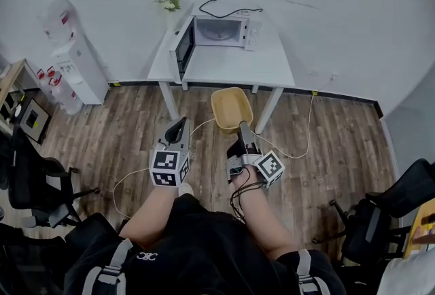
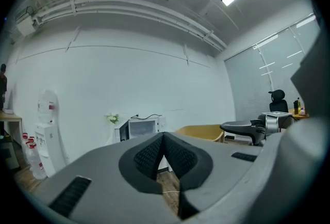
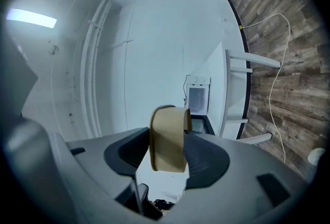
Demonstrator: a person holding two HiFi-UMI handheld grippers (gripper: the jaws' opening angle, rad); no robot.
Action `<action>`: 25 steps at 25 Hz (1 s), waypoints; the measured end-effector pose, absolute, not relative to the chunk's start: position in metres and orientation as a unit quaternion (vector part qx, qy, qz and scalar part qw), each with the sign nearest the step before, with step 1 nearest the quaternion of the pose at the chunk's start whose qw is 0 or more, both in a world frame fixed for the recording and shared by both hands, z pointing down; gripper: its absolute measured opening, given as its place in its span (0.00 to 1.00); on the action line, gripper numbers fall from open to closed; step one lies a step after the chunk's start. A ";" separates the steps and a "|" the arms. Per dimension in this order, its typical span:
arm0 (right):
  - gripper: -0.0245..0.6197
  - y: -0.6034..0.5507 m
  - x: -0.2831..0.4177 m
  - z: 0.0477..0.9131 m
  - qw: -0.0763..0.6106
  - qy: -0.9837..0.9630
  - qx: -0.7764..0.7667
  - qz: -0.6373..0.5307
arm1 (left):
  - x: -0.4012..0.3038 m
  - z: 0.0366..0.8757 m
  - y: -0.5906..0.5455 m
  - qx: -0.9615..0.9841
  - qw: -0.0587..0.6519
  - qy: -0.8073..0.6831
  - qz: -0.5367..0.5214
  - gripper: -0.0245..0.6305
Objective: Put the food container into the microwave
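- The wood floor [image 1: 326,144] takes up most of my head view. I am standing on it, well short of the white table [image 1: 272,66] by the far wall.
- The microwave [image 1: 219,31] sits at the back of the table. Its door [image 1: 183,49] is swung out to the left and the cavity faces me, so I judge nothing blocks the way in.
- The tub [image 1: 232,110], a shallow tan food container, is in the air over the floor, between me and the table's front edge. It is not yet near the opening.
- The right gripper [image 1: 242,129] carries it. In the right gripper view the jaws are clamped on the tub's near wall [image 3: 168,138], one pad inside and one outside. The body of the tub reaches away from the jaws, toward the microwave [image 3: 198,99].
- That view is rolled on its side, so I would trust the head view for level.
- The left gripper [image 1: 178,129] hangs just beside the right one, level with it. Its pads are closed tip to tip with nothing between them.
- The relation that matters is that the tub leads the right jaws and the cavity lies straight ahead and higher. I expect to walk forward and push the tub in far-edge first, keeping right of the door.
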State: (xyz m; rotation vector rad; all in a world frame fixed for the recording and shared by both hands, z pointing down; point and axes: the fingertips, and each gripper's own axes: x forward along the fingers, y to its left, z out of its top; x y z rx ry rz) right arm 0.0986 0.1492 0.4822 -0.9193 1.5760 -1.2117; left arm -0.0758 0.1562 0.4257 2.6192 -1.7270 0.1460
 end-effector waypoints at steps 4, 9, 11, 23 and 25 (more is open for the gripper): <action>0.37 0.138 0.097 0.485 0.464 0.636 -0.363 -0.499 | -0.072 0.429 0.147 0.835 -0.004 -0.548 0.045 0.04; 0.37 0.110 0.096 0.488 0.467 0.639 -0.359 -0.495 | -0.075 0.434 0.118 0.838 -0.007 -0.544 0.037 0.04; 0.37 0.094 0.097 0.487 0.466 0.642 -0.361 -0.491 | -0.075 0.435 0.101 0.840 -0.006 -0.541 0.034 0.04; 0.37 -0.041 0.103 0.494 0.475 0.634 -0.361 -0.492 | -0.066 0.443 -0.036 0.850 -0.004 -0.525 0.027 0.04; 0.37 -0.068 0.099 0.493 0.474 0.633 -0.363 -0.493 | -0.067 0.444 -0.063 0.852 -0.001 -0.523 0.030 0.04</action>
